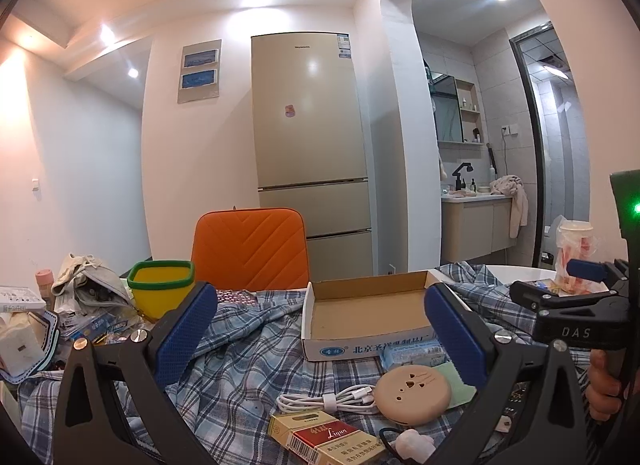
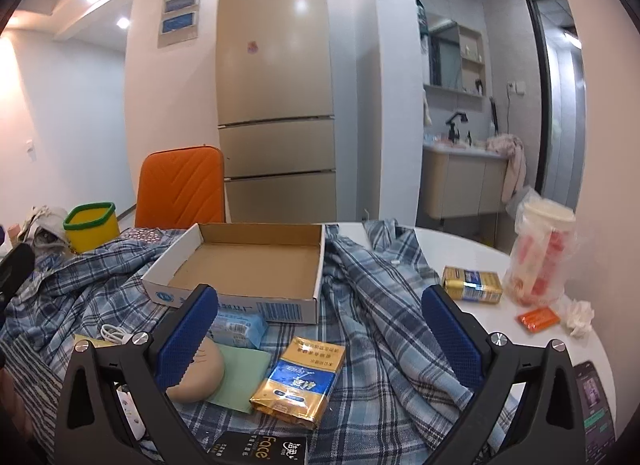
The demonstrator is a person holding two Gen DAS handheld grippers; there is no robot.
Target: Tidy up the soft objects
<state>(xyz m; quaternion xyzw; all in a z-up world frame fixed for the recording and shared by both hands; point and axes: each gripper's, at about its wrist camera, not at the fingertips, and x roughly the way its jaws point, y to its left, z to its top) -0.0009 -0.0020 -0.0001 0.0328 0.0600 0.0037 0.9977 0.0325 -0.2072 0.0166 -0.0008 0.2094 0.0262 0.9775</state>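
Note:
A blue plaid shirt (image 1: 240,345) lies crumpled over the white round table (image 2: 472,249); it also shows in the right wrist view (image 2: 372,305). An empty cardboard tray (image 1: 368,313) rests on it, also in the right wrist view (image 2: 248,261). A blue tissue pack (image 2: 238,327) and a beige round pad (image 1: 412,393) lie in front of the tray. My left gripper (image 1: 320,333) is open and empty above the shirt. My right gripper (image 2: 320,329) is open and empty, and shows at the right of the left wrist view (image 1: 560,297).
Cigarette packs (image 2: 300,381) (image 1: 328,437), a white cable (image 1: 332,403) and a green card (image 2: 240,377) lie on the shirt. A yellow bin (image 1: 162,285), an orange chair (image 1: 250,249) and a bagged cup (image 2: 540,253) stand around. A phone (image 2: 596,409) lies at right.

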